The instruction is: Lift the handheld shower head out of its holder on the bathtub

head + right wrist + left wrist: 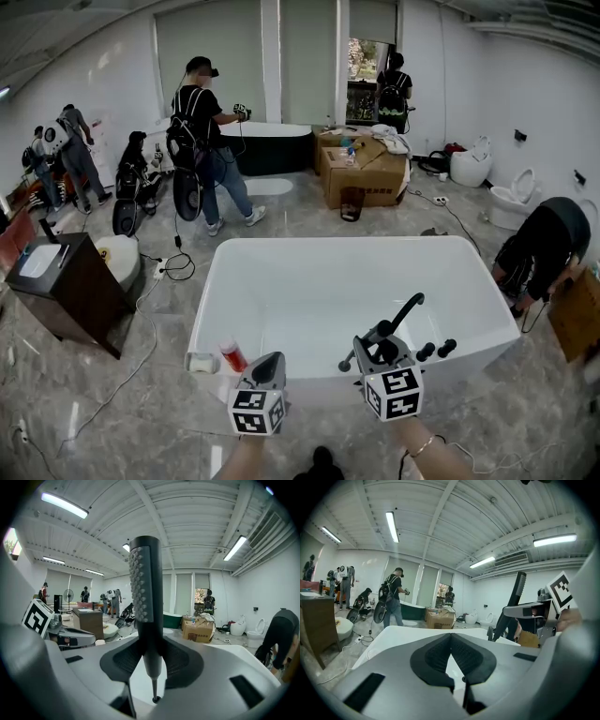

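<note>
The black handheld shower head [404, 313] stands tilted over the near right rim of the white bathtub [356, 246]. My right gripper [380, 338] is shut on its handle. In the right gripper view the shower head [145, 588] rises upright between the pads [123, 660], its nozzle face to the left, and a thin stem runs down below my right gripper [151, 657]. Its holder is hidden. My left gripper [273, 360] hovers at the tub's near rim, shut and empty. In the left gripper view, the tips of my left gripper [451, 636] meet and the shower head [514, 601] is at the right.
A red-capped bottle [232, 355] and a white cup [200, 363] sit on the tub's near left rim. Black tap knobs [436, 350] are just right of my right gripper. A dark cabinet [66, 286] stands left, a crouching person [548, 246] right, cardboard boxes [366, 171] beyond.
</note>
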The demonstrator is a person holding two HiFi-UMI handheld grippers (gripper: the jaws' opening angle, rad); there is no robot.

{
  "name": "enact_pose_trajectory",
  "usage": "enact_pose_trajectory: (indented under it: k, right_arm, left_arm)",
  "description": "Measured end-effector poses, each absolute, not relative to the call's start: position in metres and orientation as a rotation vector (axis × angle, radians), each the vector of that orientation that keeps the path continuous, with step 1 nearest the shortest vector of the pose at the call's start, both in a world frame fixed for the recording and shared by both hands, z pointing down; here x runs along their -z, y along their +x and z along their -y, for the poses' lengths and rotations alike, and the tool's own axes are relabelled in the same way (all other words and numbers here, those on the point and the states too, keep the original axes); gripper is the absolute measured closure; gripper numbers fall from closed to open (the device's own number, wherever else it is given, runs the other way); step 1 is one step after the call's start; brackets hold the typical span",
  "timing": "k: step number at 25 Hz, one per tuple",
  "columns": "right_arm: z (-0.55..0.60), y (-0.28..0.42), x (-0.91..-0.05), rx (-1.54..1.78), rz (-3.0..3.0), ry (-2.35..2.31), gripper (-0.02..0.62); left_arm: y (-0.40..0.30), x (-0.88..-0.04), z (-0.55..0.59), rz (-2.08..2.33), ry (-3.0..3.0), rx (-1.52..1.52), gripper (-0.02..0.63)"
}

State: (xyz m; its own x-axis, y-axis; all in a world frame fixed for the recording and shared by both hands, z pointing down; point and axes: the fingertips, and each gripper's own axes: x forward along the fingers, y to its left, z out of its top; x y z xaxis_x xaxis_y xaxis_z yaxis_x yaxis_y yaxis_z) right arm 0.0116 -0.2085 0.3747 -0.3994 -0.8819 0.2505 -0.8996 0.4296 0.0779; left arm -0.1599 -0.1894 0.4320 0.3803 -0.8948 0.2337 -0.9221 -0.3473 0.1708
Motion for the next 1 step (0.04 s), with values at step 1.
enact_pose_trajectory:
  k: [1]
  right_arm:
    - [0.2101, 0.0101, -0.3751, -0.100, 2.431, 1.550, 0.459]
  left_arm:
    - [-0.1613, -0.4327, 0.1910, 1.604, 2.371, -0.141, 0.589]
